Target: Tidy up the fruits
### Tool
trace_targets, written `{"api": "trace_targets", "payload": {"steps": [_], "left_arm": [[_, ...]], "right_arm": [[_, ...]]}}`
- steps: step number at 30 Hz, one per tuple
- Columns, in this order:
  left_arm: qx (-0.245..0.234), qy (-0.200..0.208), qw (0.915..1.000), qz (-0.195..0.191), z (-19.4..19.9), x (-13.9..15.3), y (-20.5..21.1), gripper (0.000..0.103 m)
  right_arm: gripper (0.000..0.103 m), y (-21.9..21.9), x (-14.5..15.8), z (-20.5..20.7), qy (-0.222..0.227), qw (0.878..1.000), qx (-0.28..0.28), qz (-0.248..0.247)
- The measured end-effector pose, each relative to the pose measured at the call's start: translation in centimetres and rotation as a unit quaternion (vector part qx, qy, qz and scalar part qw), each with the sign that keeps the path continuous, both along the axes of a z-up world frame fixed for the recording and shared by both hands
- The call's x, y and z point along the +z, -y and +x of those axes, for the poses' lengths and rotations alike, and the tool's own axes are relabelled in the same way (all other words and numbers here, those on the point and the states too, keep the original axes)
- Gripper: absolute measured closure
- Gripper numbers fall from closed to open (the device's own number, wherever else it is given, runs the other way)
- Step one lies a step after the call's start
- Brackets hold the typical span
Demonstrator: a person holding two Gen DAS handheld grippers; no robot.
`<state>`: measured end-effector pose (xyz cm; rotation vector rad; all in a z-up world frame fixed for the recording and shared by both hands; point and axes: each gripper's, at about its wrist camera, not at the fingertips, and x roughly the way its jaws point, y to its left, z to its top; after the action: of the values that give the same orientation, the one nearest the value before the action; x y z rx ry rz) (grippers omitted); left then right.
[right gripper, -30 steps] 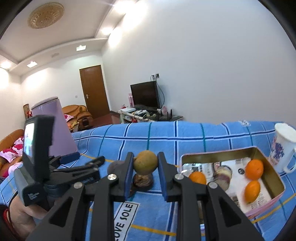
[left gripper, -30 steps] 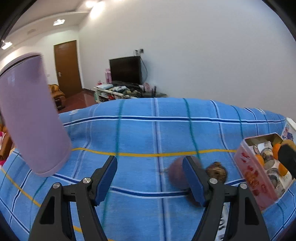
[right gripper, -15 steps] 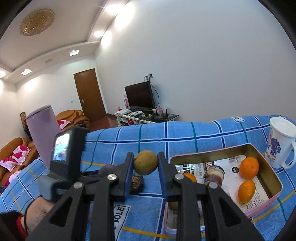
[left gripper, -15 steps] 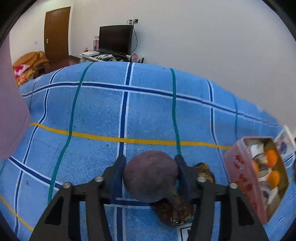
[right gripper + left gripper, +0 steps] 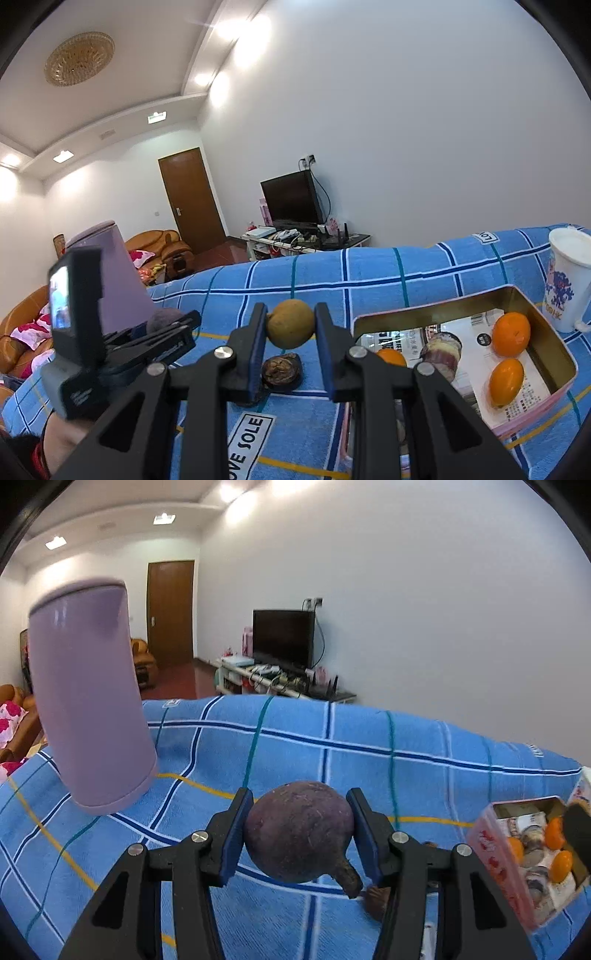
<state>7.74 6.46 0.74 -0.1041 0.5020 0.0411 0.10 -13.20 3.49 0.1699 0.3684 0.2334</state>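
Both grippers black plastic, angular arms with triangular cutouts, silver round screws at pivots, blue pads inside fingers: left gripper [image 5: 298, 834], right gripper [image 5: 290, 330]. Left gripper carries black camera block with small lit screen. Red cuff at person's wrist [image 5: 38, 452].

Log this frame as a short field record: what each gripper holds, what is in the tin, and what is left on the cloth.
left gripper: shut on purple fruit, lifted off the cloth
right gripper: shut on yellow-brown fruit, held above the cloth
tin: three orange fruits, a jar, printed paper
left on cloth: dark wrinkled fruit, beside the tin
blue checked cloth: also bears a white mug and a lilac container
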Motion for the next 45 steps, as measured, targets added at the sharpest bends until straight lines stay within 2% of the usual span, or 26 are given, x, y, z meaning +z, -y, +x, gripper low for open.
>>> {"api": "trace_targets", "payload": {"steps": [4, 10, 22, 31, 45], "left_arm": [[-0.013, 0.007, 0.9998, 0.017, -1.9, 0.0, 1.4, 0.049], [-0.007, 0.023, 0.9983, 0.054, -2.5, -0.2, 3.2, 0.049], [-0.009, 0.030, 0.9976, 0.062, -3.7, -0.3, 3.6, 0.049], [-0.014, 0.031, 0.9974, 0.064, -3.8, -0.2, 3.8, 0.049], [-0.024, 0.035, 0.9972, 0.062, -4.3, 0.0, 4.3, 0.049]], "right_arm": [[0.074, 0.0, -0.1, 0.0, 0.000, 1.000, -0.010, -0.009], [0.074, -0.2, -0.4, -0.2, -0.006, 1.000, -0.020, -0.018], [0.074, -2.3, -0.5, -1.4, 0.005, 0.997, -0.022, -0.073], [0.074, -1.5, -0.5, -2.0, 0.000, 0.997, -0.028, -0.070], [0.074, -1.1, -0.1, -3.0, 0.015, 0.996, -0.033, -0.079]]}}
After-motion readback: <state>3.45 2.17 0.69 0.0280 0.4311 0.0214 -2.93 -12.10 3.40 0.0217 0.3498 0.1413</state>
